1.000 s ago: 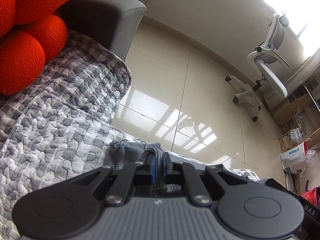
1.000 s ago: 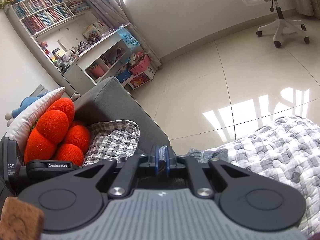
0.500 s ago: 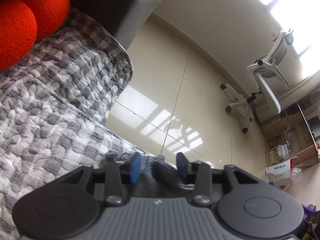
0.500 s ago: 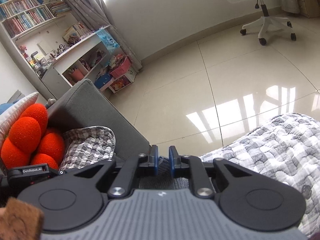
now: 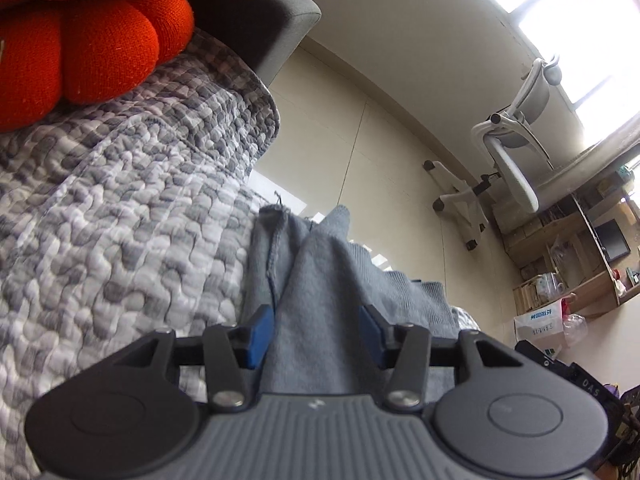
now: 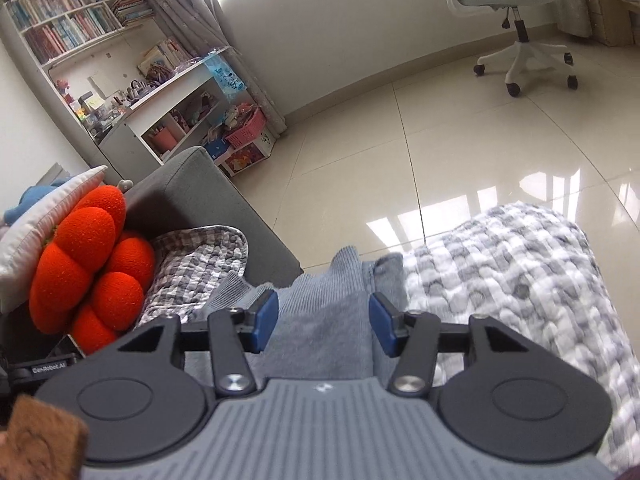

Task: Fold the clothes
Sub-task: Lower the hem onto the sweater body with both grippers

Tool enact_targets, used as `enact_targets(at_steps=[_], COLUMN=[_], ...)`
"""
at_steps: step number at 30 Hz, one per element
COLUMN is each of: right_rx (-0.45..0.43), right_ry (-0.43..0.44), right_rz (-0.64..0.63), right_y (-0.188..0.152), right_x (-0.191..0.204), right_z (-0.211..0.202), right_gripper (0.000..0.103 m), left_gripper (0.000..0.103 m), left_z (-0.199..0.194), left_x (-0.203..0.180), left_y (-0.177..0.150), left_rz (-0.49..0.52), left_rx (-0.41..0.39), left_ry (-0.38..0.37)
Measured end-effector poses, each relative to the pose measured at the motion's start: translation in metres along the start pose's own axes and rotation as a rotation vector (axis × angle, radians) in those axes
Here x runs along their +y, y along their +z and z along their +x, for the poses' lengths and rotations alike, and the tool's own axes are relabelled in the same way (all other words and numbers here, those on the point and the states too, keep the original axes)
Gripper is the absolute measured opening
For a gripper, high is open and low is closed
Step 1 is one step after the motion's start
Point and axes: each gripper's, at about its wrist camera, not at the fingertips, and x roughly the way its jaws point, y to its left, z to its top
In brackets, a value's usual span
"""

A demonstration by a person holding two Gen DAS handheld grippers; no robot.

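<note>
Quilted grey-and-white checked sofa cover carries the soft grey-blue knitted garment, just let go by both tongs.

A second ago each pair pinched a bunched edge; now the left gripper and right gripper gape wide, holding nothing, cloth lying slack between the blue pads. That fold looks laid. Both hover low, aimed past the sofa edge toward the tiled floor.
</note>
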Motion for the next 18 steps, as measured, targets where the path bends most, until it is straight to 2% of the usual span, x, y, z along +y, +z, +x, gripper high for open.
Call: enact_targets(at_steps=[4, 6, 8, 13, 16, 18], right_rx=[0.032, 0.059, 0.08, 0.114, 0.122, 0.126], right_ry=[0.053, 0.058, 0.036, 0.084, 0.084, 0.084], right_rz=[0.119, 0.111, 0.051, -0.07, -0.229, -0.334], right_y=[-0.036, -0.054, -0.066, -0.074, -0.083, -0.088], right_x=[-0.011, -0.015, -0.015, -0.011, 0.006, 0.018], right_z=[-0.039, -0.045, -0.047, -0.056, -0.064, -0.069], right_gripper=[0.055, 0.055, 0.055, 0.055, 0.055, 0.055], left_gripper=[0.049, 0.049, 0.047, 0.049, 0.049, 0.049], left_z=[-0.008, -0.005, -0.005, -0.007, -0.008, -0.004], left_x=[0.016, 0.019, 0.018, 0.017, 0.017, 0.023], left_y=[-0.028, -0.041, -0.048, -0.052, -0.054, -0.055], left_rz=[-0.075, -0.064, -0.022, 0.045, 0.085, 0.054], left_rx=[-0.017, -0.013, -0.014, -0.023, -0.028, -0.012], left_ry=[0.022, 0.005, 0.0, 0.011, 0.017, 0.018])
